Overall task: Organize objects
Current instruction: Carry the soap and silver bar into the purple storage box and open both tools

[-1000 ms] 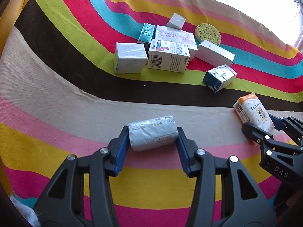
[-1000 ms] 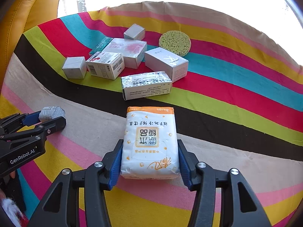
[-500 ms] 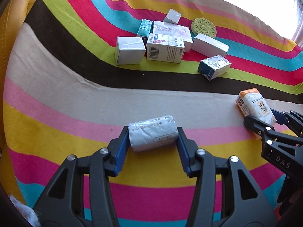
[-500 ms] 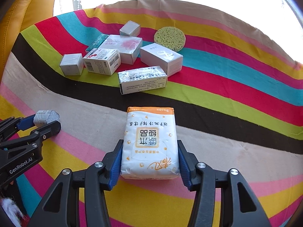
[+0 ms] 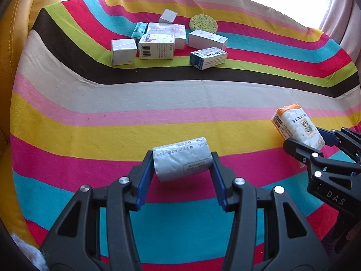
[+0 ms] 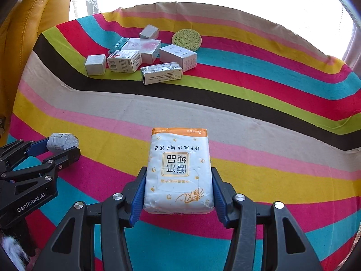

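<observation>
My left gripper (image 5: 181,164) is shut on a small silver-white wrapped roll (image 5: 182,159), held above the striped cloth (image 5: 112,117). My right gripper (image 6: 178,180) is shut on a white and orange tissue pack (image 6: 178,171), also lifted off the cloth. In the left wrist view the right gripper (image 5: 306,140) appears at the right edge with the tissue pack (image 5: 295,124). The right wrist view shows the left gripper (image 6: 61,145) at the left with the roll (image 6: 63,141). A cluster of boxes (image 5: 155,45) lies far ahead on the cloth.
The far cluster holds several white boxes (image 6: 124,61), a teal packet (image 5: 138,29), a blue-ended carton (image 5: 208,57) and a round green sponge (image 6: 186,39). A yellow leather seat back (image 6: 33,22) rises at the left. Bright window and curtain (image 5: 338,11) lie beyond.
Both grippers have pulled back toward the near side of the cloth with their objects still held; the box cluster now looks farther away.
</observation>
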`<state>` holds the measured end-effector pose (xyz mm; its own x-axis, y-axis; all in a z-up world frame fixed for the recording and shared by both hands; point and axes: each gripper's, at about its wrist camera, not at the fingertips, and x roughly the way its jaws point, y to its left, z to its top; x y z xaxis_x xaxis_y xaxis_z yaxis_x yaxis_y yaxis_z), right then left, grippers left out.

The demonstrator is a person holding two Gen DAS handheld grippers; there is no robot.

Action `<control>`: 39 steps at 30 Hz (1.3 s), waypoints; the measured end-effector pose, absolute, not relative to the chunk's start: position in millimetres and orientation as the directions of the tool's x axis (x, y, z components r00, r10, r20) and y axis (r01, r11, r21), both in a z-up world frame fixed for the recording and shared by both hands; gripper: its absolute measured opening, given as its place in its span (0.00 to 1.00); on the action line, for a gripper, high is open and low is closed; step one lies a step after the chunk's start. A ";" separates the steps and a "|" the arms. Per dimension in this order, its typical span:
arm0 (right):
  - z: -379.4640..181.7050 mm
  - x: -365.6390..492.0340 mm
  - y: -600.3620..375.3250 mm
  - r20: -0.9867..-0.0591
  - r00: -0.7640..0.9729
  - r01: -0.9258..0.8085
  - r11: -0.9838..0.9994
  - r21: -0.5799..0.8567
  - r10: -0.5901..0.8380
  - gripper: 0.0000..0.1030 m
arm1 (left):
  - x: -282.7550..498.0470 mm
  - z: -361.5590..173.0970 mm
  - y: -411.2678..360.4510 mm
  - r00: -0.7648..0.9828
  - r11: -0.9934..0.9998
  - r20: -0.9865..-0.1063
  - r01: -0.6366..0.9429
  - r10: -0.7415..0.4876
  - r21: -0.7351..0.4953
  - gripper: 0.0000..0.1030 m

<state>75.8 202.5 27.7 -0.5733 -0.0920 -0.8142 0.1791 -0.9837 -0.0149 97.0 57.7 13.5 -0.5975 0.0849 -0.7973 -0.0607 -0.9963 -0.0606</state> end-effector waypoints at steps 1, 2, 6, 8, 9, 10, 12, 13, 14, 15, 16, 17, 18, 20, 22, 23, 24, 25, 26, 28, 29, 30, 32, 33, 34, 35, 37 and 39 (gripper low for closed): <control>27.5 80.8 204.5 -0.816 -0.571 0.180 -0.984 -0.018 -0.089 0.51 | 100.3 13.7 63.4 -0.595 -0.996 -0.799 -0.073 0.091 -0.058 0.51; 27.6 86.0 206.2 -0.818 -0.569 0.180 -0.983 -0.024 -0.084 0.51 | 103.7 14.3 70.1 -0.593 -0.995 -0.800 -0.083 0.095 -0.057 0.51; 31.1 105.2 214.6 -0.815 -0.574 0.177 -0.984 -0.034 -0.075 0.51 | 117.2 18.5 95.6 -0.590 -0.988 -0.798 -0.151 0.124 -0.042 0.51; 34.5 113.6 220.8 -0.812 -0.579 0.169 -0.985 -0.036 -0.070 0.51 | 122.9 22.0 108.5 -0.594 -0.983 -0.794 -0.184 0.129 -0.022 0.51; 35.9 117.3 224.7 -0.811 -0.581 0.163 -0.986 -0.037 -0.065 0.51 | 124.7 23.5 113.3 -0.594 -0.980 -0.793 -0.197 0.133 -0.017 0.51; 37.1 121.1 229.0 -0.812 -0.581 0.155 -0.987 -0.037 -0.060 0.51 | 126.2 24.9 117.5 -0.593 -0.978 -0.793 -0.207 0.139 -0.016 0.51; 39.7 128.7 238.2 -0.811 -0.583 0.137 -0.990 -0.040 -0.048 0.51 | 130.0 28.7 125.1 -0.590 -0.974 -0.793 -0.225 0.150 -0.017 0.51; 41.5 133.4 242.9 -0.810 -0.585 0.128 -0.991 -0.041 -0.042 0.51 | 132.3 30.8 129.3 -0.590 -0.972 -0.792 -0.236 0.154 -0.013 0.51; 43.5 138.0 247.8 -0.809 -0.587 0.118 -0.992 -0.040 -0.038 0.51 | 134.8 33.1 134.2 -0.592 -0.969 -0.791 -0.248 0.157 -0.007 0.51; 45.5 142.9 252.7 -0.807 -0.589 0.109 -0.993 -0.038 -0.034 0.51 | 137.4 35.3 139.2 -0.593 -0.965 -0.789 -0.262 0.161 0.000 0.51; 47.4 147.6 258.0 -0.805 -0.592 0.101 -0.994 -0.037 -0.031 0.51 | 140.0 37.7 144.1 -0.595 -0.961 -0.787 -0.275 0.164 0.007 0.51; 48.9 152.8 263.0 -0.804 -0.594 0.091 -0.995 -0.038 -0.024 0.51 | 142.3 40.0 148.6 -0.596 -0.958 -0.785 -0.287 0.170 0.011 0.51; 50.2 158.8 267.9 -0.804 -0.594 0.081 -0.996 -0.038 -0.018 0.51 | 144.8 42.1 153.4 -0.596 -0.954 -0.784 -0.299 0.176 0.013 0.51; 52.6 169.2 277.4 -0.803 -0.596 0.062 -0.998 -0.032 -0.011 0.51 | 148.7 45.9 162.8 -0.593 -0.946 -0.783 -0.323 0.188 0.018 0.51; 55.1 179.9 286.5 -0.802 -0.597 0.045 -0.999 -0.028 -0.004 0.51 | 152.2 48.9 172.0 -0.590 -0.937 -0.783 -0.348 0.198 0.024 0.51; 56.0 185.2 291.5 -0.801 -0.599 0.038 -0.999 -0.030 0.001 0.51 | 154.6 50.2 176.9 -0.587 -0.932 -0.784 -0.360 0.202 0.029 0.51; 57.2 190.2 295.8 -0.799 -0.601 0.031 -0.999 -0.032 0.006 0.51 | 157.0 51.4 181.3 -0.583 -0.927 -0.785 -0.374 0.208 0.032 0.51; 58.1 195.0 300.2 -0.798 -0.603 0.027 -0.999 -0.031 0.009 0.51 | 159.3 52.2 185.4 -0.580 -0.923 -0.786 -0.384 0.212 0.035 0.51; 58.8 199.7 303.7 -0.797 -0.603 0.022 -0.999 -0.030 0.010 0.51 | 162.0 53.1 189.1 -0.577 -0.918 -0.788 -0.394 0.216 0.038 0.51; 59.3 209.2 312.4 -0.797 -0.604 0.007 -1.000 -0.028 0.018 0.51 | 166.5 54.1 197.1 -0.570 -0.909 -0.792 -0.414 0.221 0.044 0.51; 59.1 213.7 316.7 -0.797 -0.603 -0.002 -1.000 -0.026 0.022 0.51 | 168.8 54.5 200.9 -0.564 -0.904 -0.794 -0.424 0.225 0.046 0.51; 58.8 217.5 320.7 -0.798 -0.602 -0.012 -1.000 -0.022 0.025 0.51 | 171.1 54.8 206.2 -0.560 -0.900 -0.797 -0.433 0.227 0.047 0.51; 58.3 225.4 330.5 -0.798 -0.602 -0.031 -0.999 -0.010 0.027 0.51 | 175.8 55.4 216.0 -0.548 -0.889 -0.803 -0.456 0.236 0.050 0.51; 58.3 228.8 334.5 -0.798 -0.601 -0.044 -0.999 -0.006 0.032 0.51 | 178.3 55.7 221.7 -0.542 -0.882 -0.805 -0.469 0.240 0.053 0.51; 58.0 232.0 338.4 -0.799 -0.601 -0.056 -0.998 -0.004 0.037 0.51 | 180.8 56.3 228.0 -0.537 -0.873 -0.807 -0.484 0.244 0.058 0.51; 57.9 235.5 342.4 -0.799 -0.600 -0.067 -0.998 -0.001 0.041 0.51 | 183.8 57.2 234.6 -0.532 -0.863 -0.810 -0.501 0.249 0.063 0.51; 58.7 244.4 351.5 -0.797 -0.601 -0.094 -0.996 0.005 0.053 0.51 | 188.8 59.9 249.2 -0.515 -0.840 -0.815 -0.538 0.267 0.065 0.51; 60.4 254.3 361.7 -0.794 -0.604 -0.123 -0.992 0.008 0.068 0.51 | 192.8 63.7 263.8 -0.494 -0.815 -0.819 -0.576 0.292 0.057 0.51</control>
